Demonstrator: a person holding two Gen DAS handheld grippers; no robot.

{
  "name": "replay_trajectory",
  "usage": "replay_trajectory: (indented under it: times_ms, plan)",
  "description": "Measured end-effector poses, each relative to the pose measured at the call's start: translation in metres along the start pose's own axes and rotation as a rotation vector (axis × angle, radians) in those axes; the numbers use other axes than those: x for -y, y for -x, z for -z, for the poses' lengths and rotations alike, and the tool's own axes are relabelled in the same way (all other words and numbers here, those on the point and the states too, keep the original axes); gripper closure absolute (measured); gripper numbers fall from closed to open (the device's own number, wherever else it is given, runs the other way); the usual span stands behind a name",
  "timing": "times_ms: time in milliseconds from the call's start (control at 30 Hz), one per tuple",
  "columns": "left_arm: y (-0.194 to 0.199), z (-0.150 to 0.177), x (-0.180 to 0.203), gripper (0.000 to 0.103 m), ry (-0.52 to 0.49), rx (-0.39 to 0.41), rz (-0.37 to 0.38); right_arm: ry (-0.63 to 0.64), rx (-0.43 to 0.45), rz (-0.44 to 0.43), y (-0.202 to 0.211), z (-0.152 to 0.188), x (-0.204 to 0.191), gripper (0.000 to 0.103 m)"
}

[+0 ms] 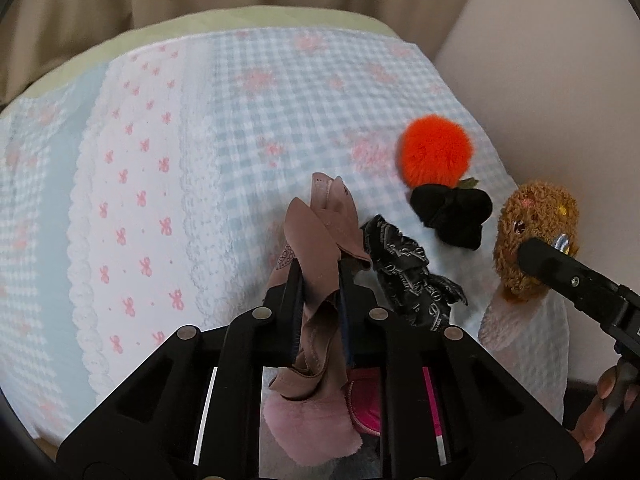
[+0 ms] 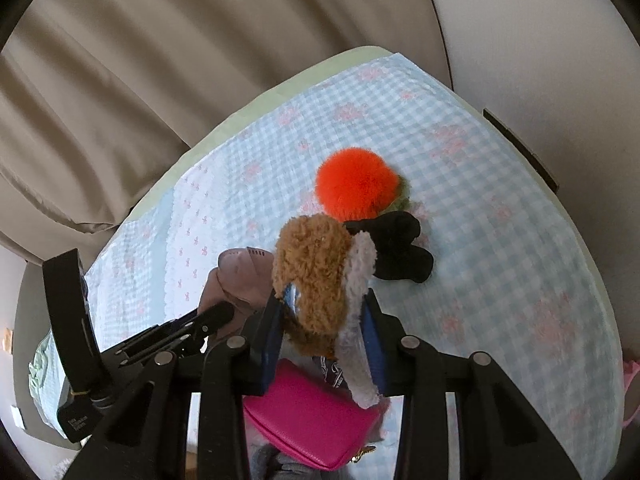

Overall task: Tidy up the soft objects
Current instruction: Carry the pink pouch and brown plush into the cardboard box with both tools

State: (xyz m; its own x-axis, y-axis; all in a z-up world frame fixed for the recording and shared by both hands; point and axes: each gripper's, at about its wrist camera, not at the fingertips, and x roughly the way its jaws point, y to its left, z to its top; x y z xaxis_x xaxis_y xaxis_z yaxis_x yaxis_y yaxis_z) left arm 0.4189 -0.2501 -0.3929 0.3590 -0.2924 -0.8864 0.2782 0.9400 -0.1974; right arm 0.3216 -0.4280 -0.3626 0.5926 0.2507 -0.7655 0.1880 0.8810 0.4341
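Pink pouch — half behind gripper

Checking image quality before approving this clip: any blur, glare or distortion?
Left wrist view: strong fisheye bending, bedspread slightly soft, orange pompom sharp, no glare. Right wrist view: same bending, dark corner vignetting, brown plush toy in focus.

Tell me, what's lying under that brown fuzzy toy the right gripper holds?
Under the brown fuzzy toy lies a pink pouch and a bit of dark printed fabric; the toy and right gripper cover the rest.
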Motion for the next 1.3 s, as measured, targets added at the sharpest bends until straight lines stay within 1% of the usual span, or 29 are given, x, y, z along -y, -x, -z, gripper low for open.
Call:
replay_trajectory:
  times_ms: [67, 167, 300, 367, 467, 500, 667, 767, 933, 1100, 1167, 1300]
  plan:
    - [0.005, -0.001, 0.002, 0.090, -0.012, 0.011, -0.001, 0.001, 0.010, -0.001, 0.005, 0.000, -0.001, 0.069]
    - [0.018, -0.001, 0.003, 0.090, 0.002, 0.031, 0.018, 0.017, 0.022, -0.001, 0.016, 0.001, -0.007, 0.069]
    - [0.054, 0.000, 0.004, 0.090, 0.031, 0.074, 0.048, 0.044, 0.046, -0.013, 0.043, 0.001, -0.023, 0.070]
    - [0.078, 0.003, 0.006, 0.090, 0.040, 0.101, 0.053, 0.084, 0.063, -0.014, 0.065, 0.002, -0.039, 0.070]
    - [0.125, 0.011, 0.005, 0.090, 0.056, 0.148, 0.058, 0.134, 0.074, -0.025, 0.095, 0.007, -0.065, 0.070]
    - [0.147, 0.016, 0.004, 0.090, 0.062, 0.167, 0.054, 0.142, 0.075, -0.030, 0.102, 0.008, -0.072, 0.070]
    - [0.227, 0.040, -0.006, 0.090, 0.089, 0.215, 0.017, 0.203, 0.057, -0.072, 0.152, 0.027, -0.118, 0.070]
    - [0.278, 0.061, -0.020, 0.090, 0.109, 0.238, -0.016, 0.247, 0.036, -0.101, 0.174, 0.047, -0.149, 0.070]
    - [0.337, 0.103, -0.057, 0.090, 0.150, 0.252, -0.059, 0.318, -0.020, -0.142, 0.195, 0.097, -0.199, 0.070]
    - [0.368, 0.152, -0.106, 0.090, 0.200, 0.231, -0.090, 0.337, -0.098, -0.174, 0.188, 0.146, -0.236, 0.070]
    - [0.376, 0.169, -0.124, 0.090, 0.211, 0.219, -0.096, 0.337, -0.116, -0.170, 0.181, 0.161, -0.247, 0.070]
    - [0.381, 0.203, -0.167, 0.090, 0.214, 0.166, -0.106, 0.352, -0.169, -0.141, 0.158, 0.197, -0.277, 0.070]
